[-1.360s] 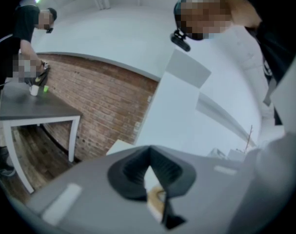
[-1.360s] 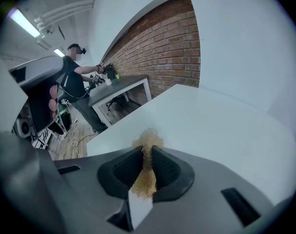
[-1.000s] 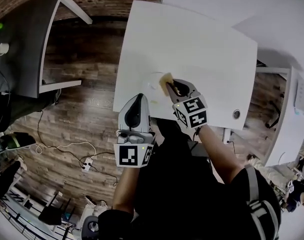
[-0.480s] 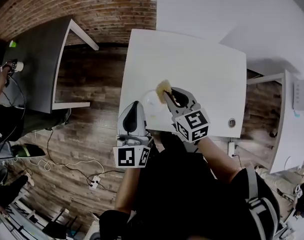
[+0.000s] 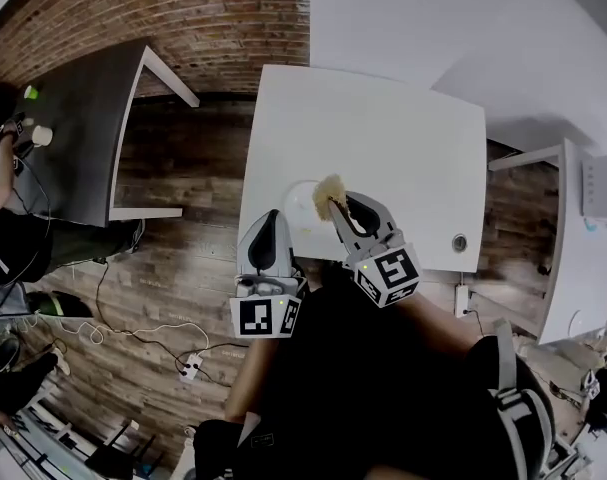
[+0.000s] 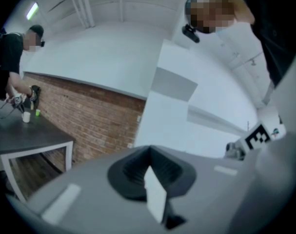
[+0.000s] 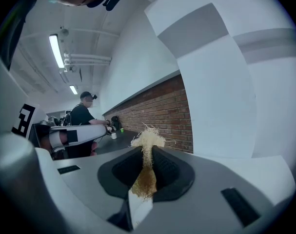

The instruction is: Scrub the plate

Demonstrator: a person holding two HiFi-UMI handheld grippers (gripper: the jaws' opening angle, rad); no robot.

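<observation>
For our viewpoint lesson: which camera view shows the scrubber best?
The right gripper view: the scrubber sits centred, pinched between the fingers. The head view shows only a small tuft at the plate; the left gripper view lacks it.

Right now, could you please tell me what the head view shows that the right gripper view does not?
Only the head view clearly shows the plate lying on the white table, with the left hand-held gripper at its near edge, and the wooden floor. Only the right gripper view shows the ceiling lights and the right hand-held gripper with its jaws clamped on the scrubber. Both views show the scrubber, the left hand-held gripper, the brick wall and the dark table.
</observation>
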